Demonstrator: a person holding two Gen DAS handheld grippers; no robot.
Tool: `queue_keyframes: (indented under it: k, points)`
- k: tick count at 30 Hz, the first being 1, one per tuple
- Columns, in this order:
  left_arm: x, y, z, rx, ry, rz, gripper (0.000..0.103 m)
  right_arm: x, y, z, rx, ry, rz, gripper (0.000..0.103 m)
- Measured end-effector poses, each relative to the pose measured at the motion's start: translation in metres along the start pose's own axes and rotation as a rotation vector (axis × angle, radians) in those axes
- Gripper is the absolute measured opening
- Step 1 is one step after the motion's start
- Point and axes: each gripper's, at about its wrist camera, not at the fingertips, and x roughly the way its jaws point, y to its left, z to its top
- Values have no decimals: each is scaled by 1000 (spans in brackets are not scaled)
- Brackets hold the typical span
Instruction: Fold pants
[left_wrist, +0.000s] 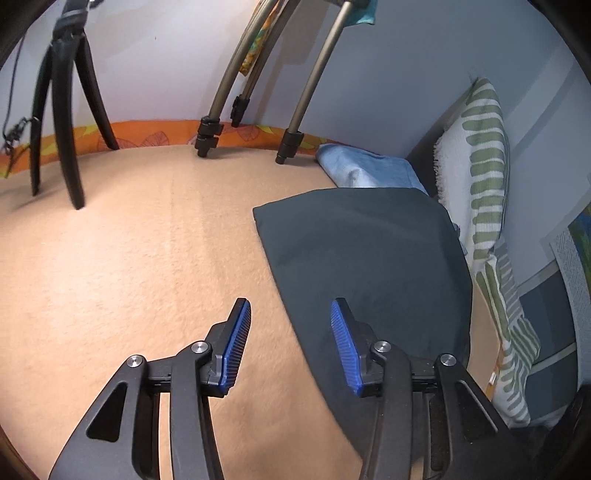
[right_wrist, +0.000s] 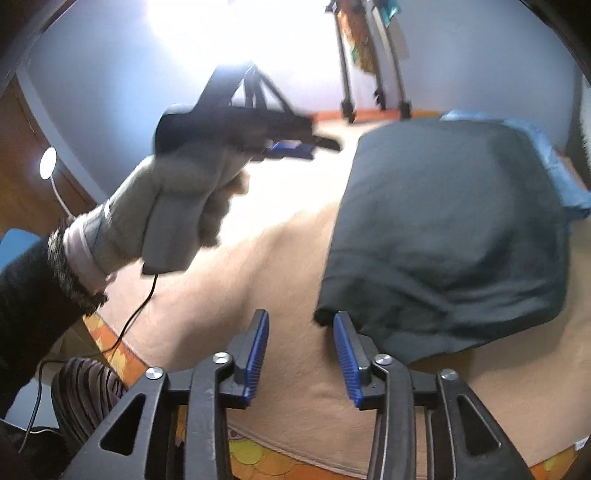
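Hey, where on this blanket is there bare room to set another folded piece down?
Bare tan blanket runs from the left edge of the folded dark pants to the black tripod legs at the far left. The right side is crowded: pants, blue cloth behind them, striped pillow by the wall. Grey stand legs line the far edge.

The pants (left_wrist: 369, 258) are lying folded on the blanket (left_wrist: 129, 277), over on its right side. A folded cloth (left_wrist: 365, 168) is sitting just behind the pants, partly under them. A pillow (left_wrist: 480, 166) is leaning up on the right of the pants. Tripod legs (left_wrist: 291, 144) are standing at the back of the blanket, and another stand (left_wrist: 70, 147) is standing far to the left. The left gripper (left_wrist: 291, 317) is hanging over the near left edge of the pants. The right gripper (right_wrist: 300, 328) is hovering at their near corner.
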Motion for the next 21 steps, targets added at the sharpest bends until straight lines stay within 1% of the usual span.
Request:
queue_keyframes:
  k: [1,2,5,7,9,12,13,14,15,16,17,18,19,21]
  points:
    - [-4,0,0,7,0,8,44,-4,-4,2,7,-19,-9,53]
    - [-9,-1,1,14,0,17,44,-12,-10,5,19,-48,-21,60]
    - [-29,-3,11,26,-15,48,44,-30,-25,15,52,-103,-55,62]
    - [-41,-7,19,38,-27,61,44,-45,-37,21,74,-141,-68,66]
    - [-59,-16,30,74,-55,84,44,-53,-44,27,87,-171,-79,72]
    - [-80,-28,44,98,-84,102,44,-73,-61,39,98,-224,-104,75]
    - [-88,-33,49,100,-95,103,44,-80,-66,42,100,-237,-108,75]
    - [-93,-35,52,98,-104,101,44,-83,-70,46,102,-247,-108,78]
    - [-101,-39,55,90,-123,91,46,-90,-76,51,103,-263,-105,82]
    - [-104,-41,56,85,-133,81,50,-95,-82,57,99,-274,-105,85]
    - [-110,-44,55,80,-151,65,57,-100,-87,61,93,-278,-109,87]
    - [-111,-46,53,76,-162,61,60,-105,-94,67,87,-279,-113,88]
    - [-111,-47,50,70,-166,57,60,-103,-100,75,83,-275,-115,89]
    - [-103,-47,39,35,-153,24,60,-103,-120,89,83,-250,-106,95]
